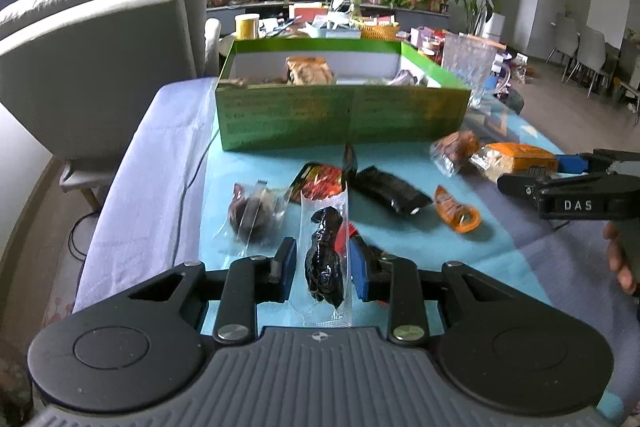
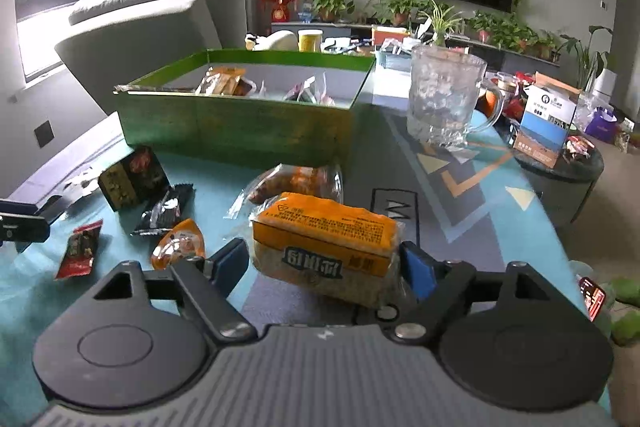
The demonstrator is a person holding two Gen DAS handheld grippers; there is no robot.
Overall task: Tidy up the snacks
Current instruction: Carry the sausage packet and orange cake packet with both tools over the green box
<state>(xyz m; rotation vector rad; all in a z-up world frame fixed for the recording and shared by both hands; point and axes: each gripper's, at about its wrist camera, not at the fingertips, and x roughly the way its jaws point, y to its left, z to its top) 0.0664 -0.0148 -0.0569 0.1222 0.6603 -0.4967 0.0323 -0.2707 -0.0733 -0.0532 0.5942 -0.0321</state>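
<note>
A green box (image 1: 344, 115) with a few snacks inside stands at the table's far side; it also shows in the right wrist view (image 2: 240, 131). My left gripper (image 1: 322, 267) is shut on a clear packet with a dark snack (image 1: 325, 259), held upright between the blue pads. My right gripper (image 2: 324, 263) is closed around an orange-labelled cake packet (image 2: 324, 239), pads against both its ends. Loose snacks lie on the cloth: a black packet (image 1: 390, 189), a small orange packet (image 1: 456, 209), a red packet (image 1: 322, 183), a round dark cake (image 1: 254, 213).
A glass mug (image 2: 448, 103) stands right of the box. A clear packet with a brown snack (image 2: 296, 183) lies before the box. A grey armchair (image 1: 92, 67) is at left. A cluttered side table (image 2: 560, 155) is at right. The teal cloth (image 1: 400, 251) covers the table.
</note>
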